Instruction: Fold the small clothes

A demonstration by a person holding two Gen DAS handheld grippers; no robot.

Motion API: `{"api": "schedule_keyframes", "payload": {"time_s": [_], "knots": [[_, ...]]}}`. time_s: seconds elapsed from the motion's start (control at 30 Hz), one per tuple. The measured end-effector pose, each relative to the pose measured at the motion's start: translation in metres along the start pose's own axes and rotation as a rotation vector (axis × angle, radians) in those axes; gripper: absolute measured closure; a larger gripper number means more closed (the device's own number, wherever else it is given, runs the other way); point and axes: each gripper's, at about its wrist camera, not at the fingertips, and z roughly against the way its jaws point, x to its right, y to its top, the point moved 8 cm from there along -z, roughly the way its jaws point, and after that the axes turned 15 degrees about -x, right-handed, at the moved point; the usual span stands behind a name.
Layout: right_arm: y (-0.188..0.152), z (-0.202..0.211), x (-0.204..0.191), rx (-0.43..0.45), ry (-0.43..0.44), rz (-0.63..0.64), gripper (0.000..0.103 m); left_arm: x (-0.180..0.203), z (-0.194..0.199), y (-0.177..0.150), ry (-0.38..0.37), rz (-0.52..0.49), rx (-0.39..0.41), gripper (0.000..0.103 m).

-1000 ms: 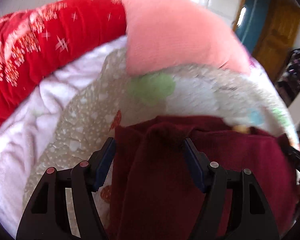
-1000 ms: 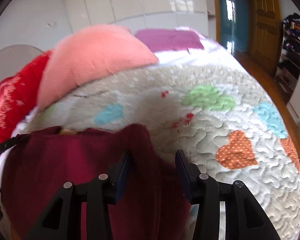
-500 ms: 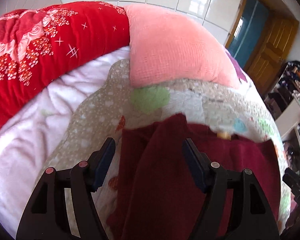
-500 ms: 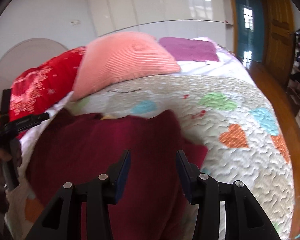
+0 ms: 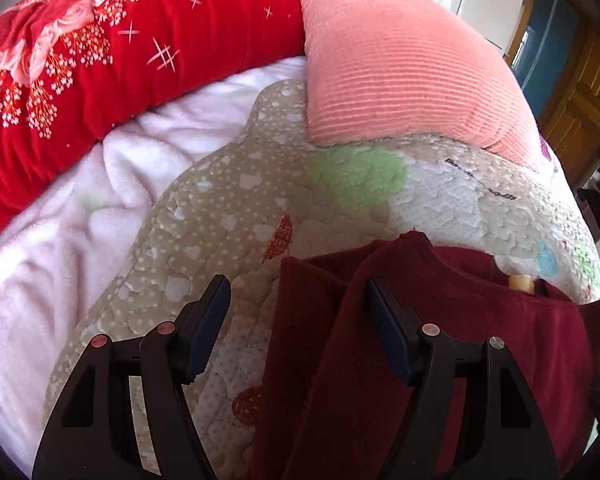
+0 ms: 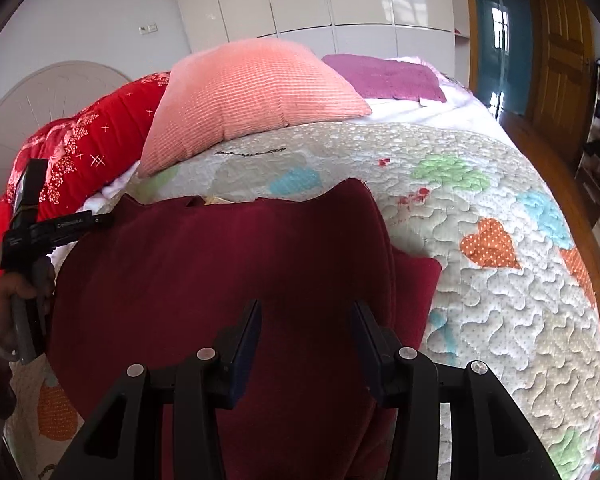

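Observation:
A dark maroon garment (image 5: 440, 340) lies on the quilted bed cover, with one side folded over; it also shows in the right wrist view (image 6: 220, 272). My left gripper (image 5: 296, 320) is open and empty, over the garment's left edge. My right gripper (image 6: 306, 334) is open and empty, just above the garment's near middle. The left gripper's body and the hand that holds it (image 6: 32, 248) show at the garment's left side in the right wrist view.
A quilt with coloured hearts (image 6: 480, 280) covers the bed. A pink ribbed pillow (image 5: 400, 60) and a red flowered duvet (image 5: 100, 60) lie at the head. A purple cloth (image 6: 388, 76) lies beyond. A wooden door (image 6: 560, 40) and shelves stand to the right.
Both grippers have drawn back from the garment. The maroon cloth that sat between the fingers now lies flat on the quilt, further from both cameras.

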Motion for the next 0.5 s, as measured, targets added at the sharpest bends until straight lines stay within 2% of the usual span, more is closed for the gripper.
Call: {"api": "schedule_keyframes", "payload": {"time_s": [0.13,0.23,0.33,0.5], "knots": [[0.0,-0.03,0.006,-0.086,-0.031,-0.006,0.058,0.001,0.009,-0.004,0.005,-0.01,0.009,0.031],[0.004,-0.018,-0.002,-0.08,-0.048,0.008,0.058,0.003,0.029,-0.01,0.024,-0.041,0.044,0.032],[0.005,0.001,-0.017,-0.043,-0.002,0.006,0.058,0.006,0.051,-0.02,0.019,-0.075,0.079,0.032],[0.0,0.017,-0.043,-0.018,0.036,0.039,0.058,0.006,0.076,-0.04,-0.018,-0.087,0.092,0.032]]}}
